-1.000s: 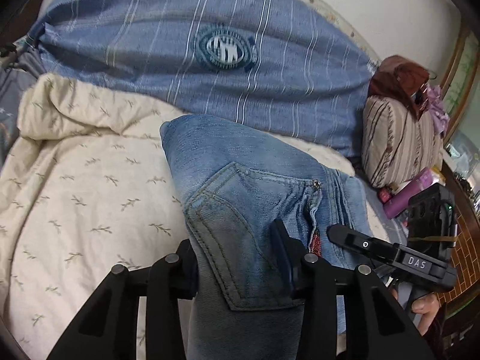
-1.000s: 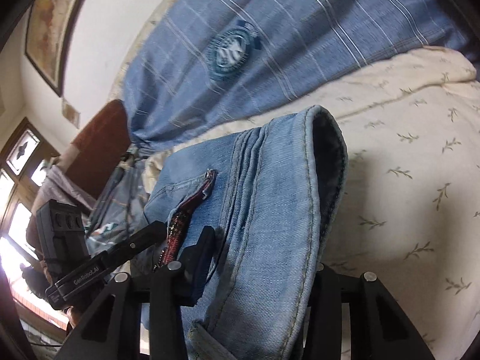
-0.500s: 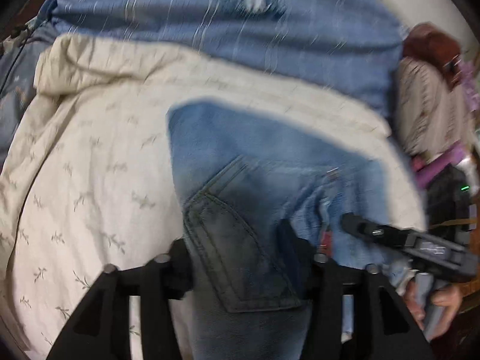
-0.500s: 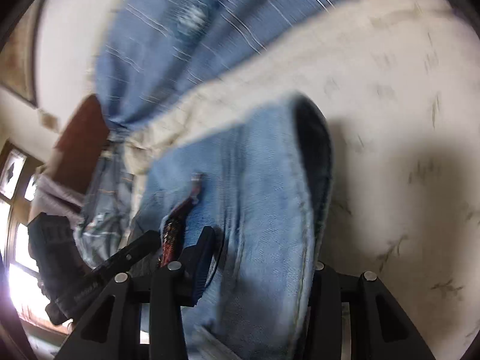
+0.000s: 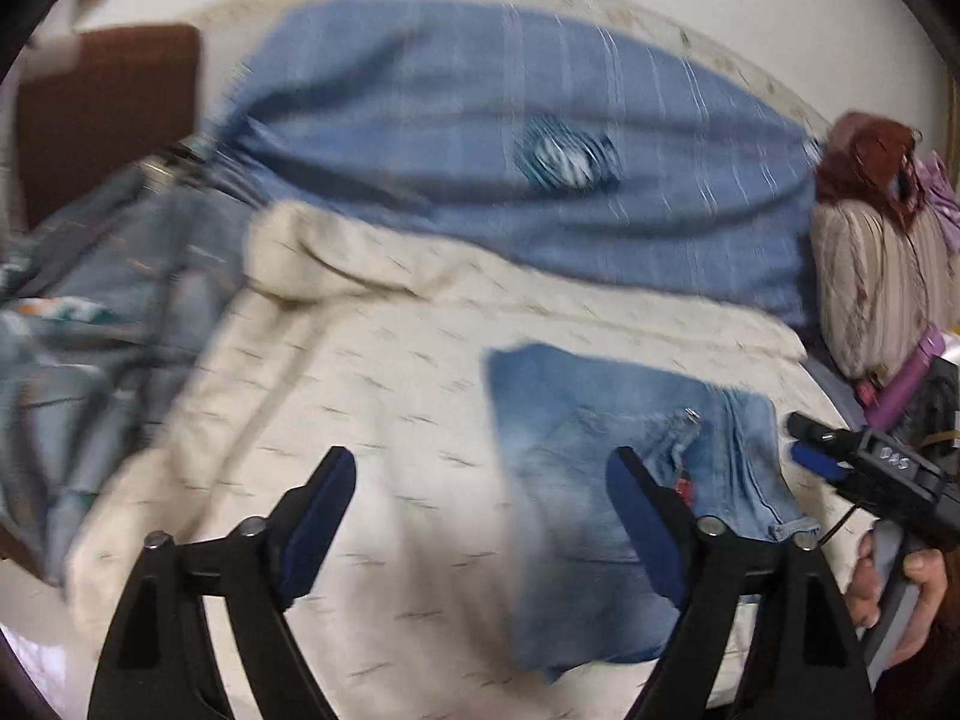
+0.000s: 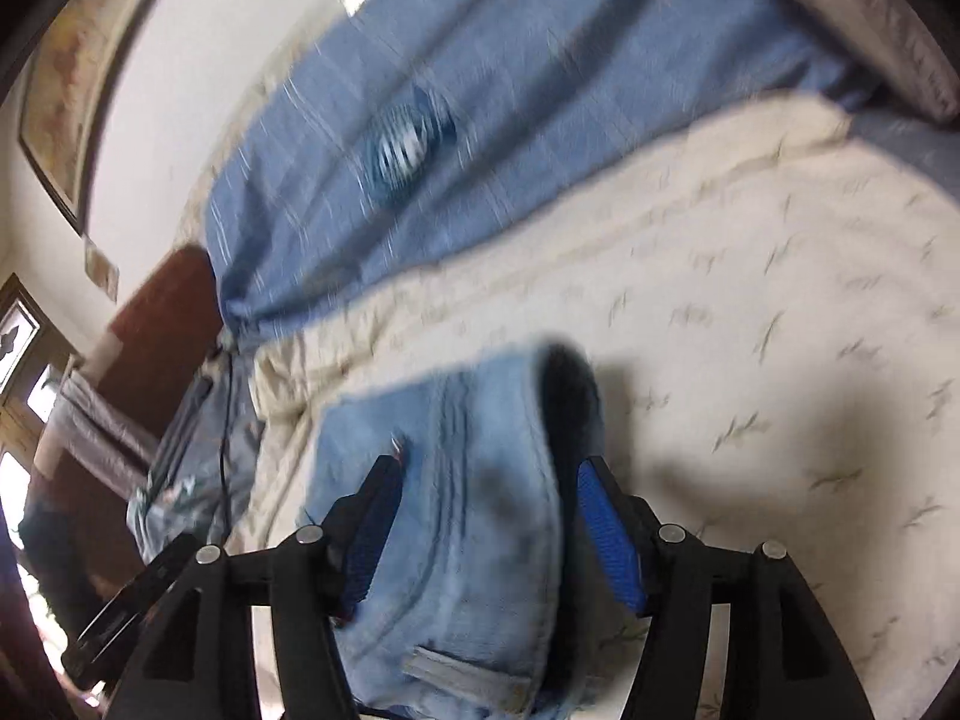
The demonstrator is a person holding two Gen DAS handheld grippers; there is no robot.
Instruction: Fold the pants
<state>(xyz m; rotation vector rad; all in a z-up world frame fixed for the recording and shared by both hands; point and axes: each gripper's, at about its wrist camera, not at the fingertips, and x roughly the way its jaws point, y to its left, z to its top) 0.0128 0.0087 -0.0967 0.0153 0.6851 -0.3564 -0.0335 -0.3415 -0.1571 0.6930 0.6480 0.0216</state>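
Note:
The folded blue jeans (image 5: 600, 480) lie in a compact bundle on the cream leaf-print blanket (image 5: 390, 390). My left gripper (image 5: 480, 474) is open and empty, pulled back and above the blanket to the left of the jeans. In the right wrist view the jeans (image 6: 468, 480) lie between and beyond my right gripper (image 6: 486, 480), whose blue-padded jaws stand apart on either side of the denim without pinching it. The right gripper also shows at the right edge of the left wrist view (image 5: 870, 468), held by a hand.
A blue striped cover with a round emblem (image 5: 540, 138) lies across the back of the bed. A striped cushion (image 5: 882, 276) and a purple bottle (image 5: 906, 378) sit at right. Grey patterned bedding (image 5: 90, 312) is heaped at left.
Both grippers opened and let go of the jeans, then drew back. The jeans now rest flat on the blanket. The left gripper shifted left of the bundle.

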